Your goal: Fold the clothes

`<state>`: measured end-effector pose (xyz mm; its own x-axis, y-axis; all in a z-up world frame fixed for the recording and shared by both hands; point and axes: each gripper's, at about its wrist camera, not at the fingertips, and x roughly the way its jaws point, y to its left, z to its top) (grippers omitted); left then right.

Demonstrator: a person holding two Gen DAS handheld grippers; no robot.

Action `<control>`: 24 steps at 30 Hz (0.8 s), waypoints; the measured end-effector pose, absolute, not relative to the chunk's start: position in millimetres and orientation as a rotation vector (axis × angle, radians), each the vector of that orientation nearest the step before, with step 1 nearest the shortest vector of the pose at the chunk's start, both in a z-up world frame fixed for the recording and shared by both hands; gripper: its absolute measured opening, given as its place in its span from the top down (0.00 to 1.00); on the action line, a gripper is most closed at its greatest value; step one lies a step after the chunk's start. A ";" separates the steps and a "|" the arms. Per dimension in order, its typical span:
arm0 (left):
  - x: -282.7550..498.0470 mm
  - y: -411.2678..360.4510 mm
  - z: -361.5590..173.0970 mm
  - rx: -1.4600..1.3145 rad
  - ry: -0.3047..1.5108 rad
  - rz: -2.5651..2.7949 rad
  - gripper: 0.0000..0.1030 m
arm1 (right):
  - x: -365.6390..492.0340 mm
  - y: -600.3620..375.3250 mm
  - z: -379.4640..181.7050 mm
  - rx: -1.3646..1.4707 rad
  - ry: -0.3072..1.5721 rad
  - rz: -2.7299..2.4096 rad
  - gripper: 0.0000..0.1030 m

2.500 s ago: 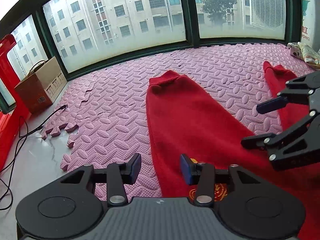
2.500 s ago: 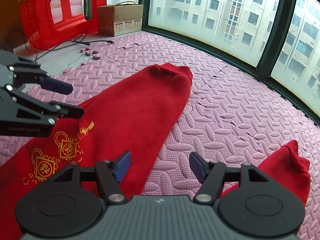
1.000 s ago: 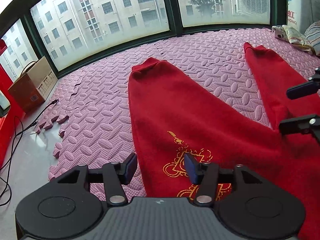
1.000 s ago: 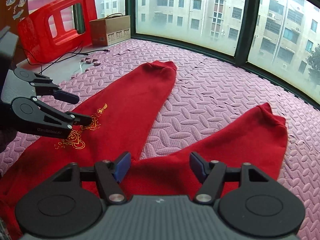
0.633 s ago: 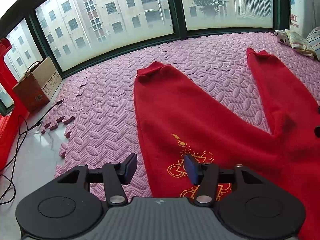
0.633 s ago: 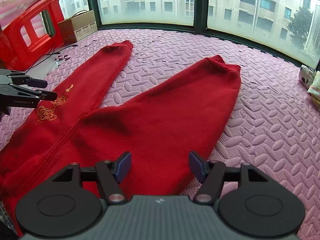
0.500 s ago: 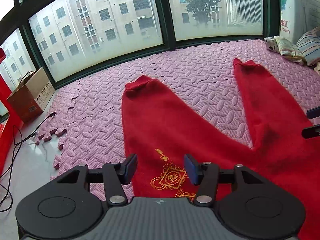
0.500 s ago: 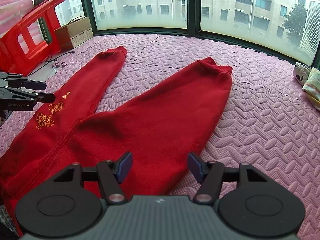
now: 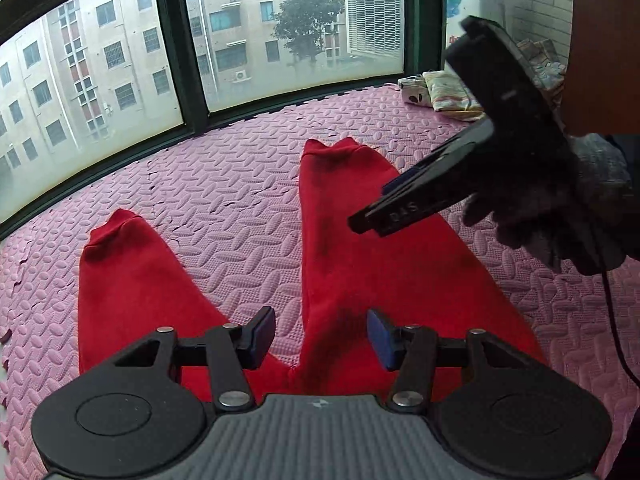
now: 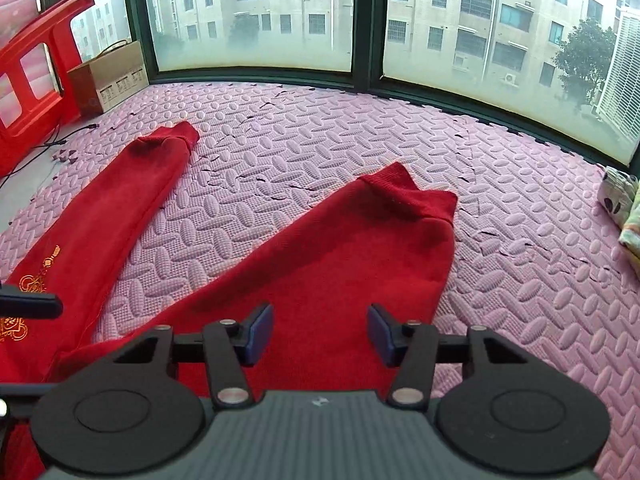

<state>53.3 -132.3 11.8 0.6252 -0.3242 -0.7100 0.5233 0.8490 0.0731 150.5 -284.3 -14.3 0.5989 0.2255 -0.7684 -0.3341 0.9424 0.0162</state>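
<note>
Red trousers (image 9: 368,256) lie flat on the pink foam mat (image 9: 240,200), legs spread in a V, cuffs toward the window. A gold emblem (image 10: 24,292) marks the left leg. My left gripper (image 9: 321,338) is open and empty, held above the crotch where the legs meet. My right gripper (image 10: 321,334) is open and empty above the right leg (image 10: 340,248). The right gripper also shows in the left wrist view (image 9: 400,208), held in a gloved hand over the right leg. A fingertip of the left gripper (image 10: 32,305) shows at the right wrist view's left edge.
Dark-framed windows (image 10: 360,16) bound the mat at the back. A cardboard box (image 10: 108,76) and a red plastic chair (image 10: 32,64) stand at the far left with black cables (image 10: 48,142) on bare floor. Folded cloths (image 9: 444,92) lie at the far right.
The left gripper has swung right and now looks between the legs, not over the left leg. The right gripper has moved close beside it. Both stay open.
</note>
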 end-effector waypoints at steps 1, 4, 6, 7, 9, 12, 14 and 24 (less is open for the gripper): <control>55.1 -134.1 9.9 0.287 0.756 -0.500 0.49 | 154.7 -279.5 -17.4 -0.141 0.874 0.338 0.51; 60.5 -136.2 4.0 0.292 0.774 -0.509 0.53 | 161.1 -261.9 -20.7 -0.179 0.852 0.366 0.51; 63.6 -135.9 1.2 0.298 0.783 -0.508 0.53 | 166.2 -253.9 -21.4 -0.177 0.843 0.372 0.51; 65.0 -135.6 0.5 0.300 0.785 -0.507 0.53 | 169.1 -251.3 -21.9 -0.170 0.839 0.372 0.51; 69.1 -135.0 2.7 0.294 0.781 -0.506 0.55 | 174.0 -249.1 -22.4 -0.159 0.829 0.377 0.51; 79.2 -137.8 4.4 0.283 0.779 -0.508 0.63 | 178.3 -253.9 -21.2 -0.123 0.832 0.387 0.49; 86.0 -142.9 4.3 0.278 0.778 -0.512 0.69 | 176.6 -261.1 -16.2 -0.104 0.824 0.375 0.49; 127.7 -164.7 -21.0 0.282 0.833 -0.537 0.82 | 124.1 -323.6 0.6 -0.057 0.830 0.286 0.49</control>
